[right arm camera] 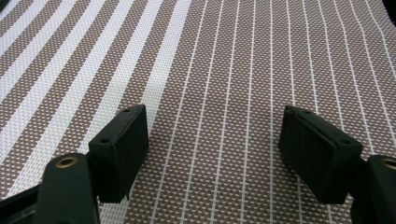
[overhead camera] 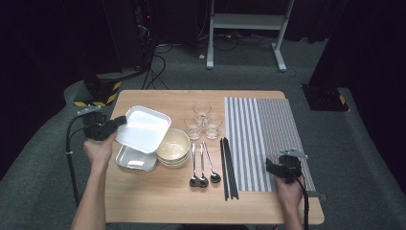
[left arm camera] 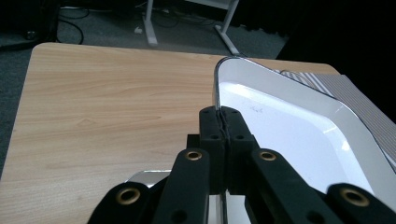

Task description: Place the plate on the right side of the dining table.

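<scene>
My left gripper (overhead camera: pixel 120 121) is shut on the near rim of a white rectangular tray (overhead camera: pixel 143 128), held lifted and tilted over a second metal tray (overhead camera: pixel 134 161) that lies on the table. In the left gripper view the jaws pinch the thin edge of the white tray (left arm camera: pixel 289 126) at my left gripper (left arm camera: pixel 226 122). My right gripper (overhead camera: pixel 272 166) rests open at the near right, low over the striped placemat (overhead camera: pixel 268 139). Its two pads (right arm camera: pixel 122 149) stand wide apart with only the placemat (right arm camera: pixel 219 70) between them.
A stack of cream bowls (overhead camera: pixel 173 146) sits beside the trays. Three clear glasses (overhead camera: pixel 202 120) stand behind three spoons (overhead camera: pixel 202 167). Black chopsticks (overhead camera: pixel 228 167) lie along the placemat's left edge. The wooden table (overhead camera: pixel 158 196) has bare wood at the front.
</scene>
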`<action>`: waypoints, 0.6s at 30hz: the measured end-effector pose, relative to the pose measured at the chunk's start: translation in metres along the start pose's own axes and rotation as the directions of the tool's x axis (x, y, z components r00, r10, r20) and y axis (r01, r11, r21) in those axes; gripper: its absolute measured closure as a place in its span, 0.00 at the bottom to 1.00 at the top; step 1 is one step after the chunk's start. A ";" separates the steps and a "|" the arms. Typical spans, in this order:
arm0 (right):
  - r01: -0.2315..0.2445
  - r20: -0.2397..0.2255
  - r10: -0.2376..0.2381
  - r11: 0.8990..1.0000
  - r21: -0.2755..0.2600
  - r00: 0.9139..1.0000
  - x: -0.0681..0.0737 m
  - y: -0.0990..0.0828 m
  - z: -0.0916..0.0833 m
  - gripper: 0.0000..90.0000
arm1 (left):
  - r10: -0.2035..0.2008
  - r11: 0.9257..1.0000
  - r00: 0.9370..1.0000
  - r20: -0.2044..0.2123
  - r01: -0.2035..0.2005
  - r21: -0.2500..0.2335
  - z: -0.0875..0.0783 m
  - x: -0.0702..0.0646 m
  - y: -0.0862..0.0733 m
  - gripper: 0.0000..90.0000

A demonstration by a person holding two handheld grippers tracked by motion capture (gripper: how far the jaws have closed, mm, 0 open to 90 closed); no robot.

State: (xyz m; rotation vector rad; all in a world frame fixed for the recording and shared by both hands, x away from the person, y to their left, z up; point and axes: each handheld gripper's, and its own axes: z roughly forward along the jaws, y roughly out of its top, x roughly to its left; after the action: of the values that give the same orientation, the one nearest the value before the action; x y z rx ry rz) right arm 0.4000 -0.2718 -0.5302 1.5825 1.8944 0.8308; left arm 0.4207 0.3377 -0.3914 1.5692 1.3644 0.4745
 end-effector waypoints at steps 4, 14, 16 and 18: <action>0.000 0.003 0.000 1.000 0.000 1.000 0.000 0.000 0.000 0.27 | 0.020 1.000 1.000 0.020 -0.019 -0.016 0.002 -0.005 0.001 0.99; 0.001 0.003 -0.001 1.000 -0.001 1.000 0.000 0.000 0.000 0.27 | 0.013 1.000 0.999 0.037 -0.013 -0.019 0.005 -0.014 0.000 0.99; 0.000 0.003 0.000 1.000 0.000 1.000 0.000 0.000 0.000 0.27 | 0.013 0.999 0.999 0.037 -0.012 -0.031 0.001 -0.015 0.001 0.99; 0.000 0.003 0.000 1.000 0.000 1.000 0.000 0.000 0.000 0.27 | 0.014 0.999 0.999 0.042 -0.013 -0.031 0.000 -0.016 0.002 0.99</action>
State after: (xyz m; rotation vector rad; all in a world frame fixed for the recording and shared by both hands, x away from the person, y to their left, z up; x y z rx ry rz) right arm 0.4001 -0.2715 -0.5302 1.5824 1.8924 0.8285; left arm 0.4170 0.3229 -0.3847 1.5560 1.3093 0.4655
